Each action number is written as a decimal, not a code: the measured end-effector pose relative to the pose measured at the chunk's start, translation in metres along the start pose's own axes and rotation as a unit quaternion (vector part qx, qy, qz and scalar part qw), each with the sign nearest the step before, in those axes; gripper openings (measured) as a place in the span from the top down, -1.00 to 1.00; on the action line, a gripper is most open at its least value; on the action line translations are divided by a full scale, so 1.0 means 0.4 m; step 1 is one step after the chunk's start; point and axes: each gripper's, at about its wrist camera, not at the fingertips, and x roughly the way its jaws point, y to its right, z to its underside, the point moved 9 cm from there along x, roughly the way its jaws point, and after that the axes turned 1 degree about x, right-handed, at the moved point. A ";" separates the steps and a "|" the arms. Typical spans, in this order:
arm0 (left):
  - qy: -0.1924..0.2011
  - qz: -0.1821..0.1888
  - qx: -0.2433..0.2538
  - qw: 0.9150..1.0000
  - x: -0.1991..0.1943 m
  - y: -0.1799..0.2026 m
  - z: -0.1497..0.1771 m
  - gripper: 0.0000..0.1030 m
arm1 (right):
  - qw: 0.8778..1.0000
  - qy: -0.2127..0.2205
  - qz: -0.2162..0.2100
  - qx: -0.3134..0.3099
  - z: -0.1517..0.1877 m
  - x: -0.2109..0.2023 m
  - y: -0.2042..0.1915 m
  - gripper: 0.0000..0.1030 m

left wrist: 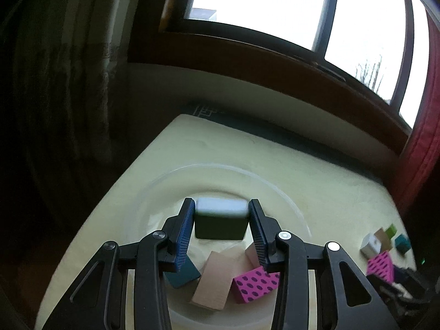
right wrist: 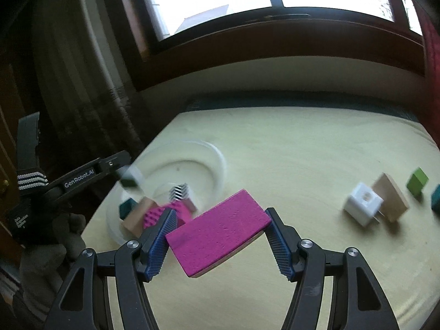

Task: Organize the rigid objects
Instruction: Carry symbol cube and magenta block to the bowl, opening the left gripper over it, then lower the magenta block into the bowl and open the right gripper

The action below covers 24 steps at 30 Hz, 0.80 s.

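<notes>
My left gripper point(left wrist: 221, 216) is shut on a dark green block point(left wrist: 219, 224) with a pale top, held above the white plate point(left wrist: 228, 172). In the plate below lie a teal block point(left wrist: 183, 275), a plain wooden block point(left wrist: 213, 283) and a pink dotted block point(left wrist: 254, 286). My right gripper point(right wrist: 220, 227) is shut on a flat pink block point(right wrist: 217, 231), tilted, above the yellow tabletop to the right of the plate point(right wrist: 217, 154). The left gripper point(right wrist: 129, 177) with its green block shows in the right wrist view, over the plate's left side.
On the table's right side stand a white plug adapter point(right wrist: 363, 203), a wooden block point(right wrist: 390, 200), a green cube point(right wrist: 417, 181) and a teal block point(right wrist: 436, 198). A gloved hand point(right wrist: 52, 236) holds the left gripper. A window and dark curtains lie behind the table.
</notes>
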 end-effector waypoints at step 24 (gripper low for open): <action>0.039 -0.036 -0.055 0.997 -0.053 -0.113 -0.055 -0.22 | 0.998 0.006 -0.051 -0.026 -0.111 0.152 -0.181 -0.45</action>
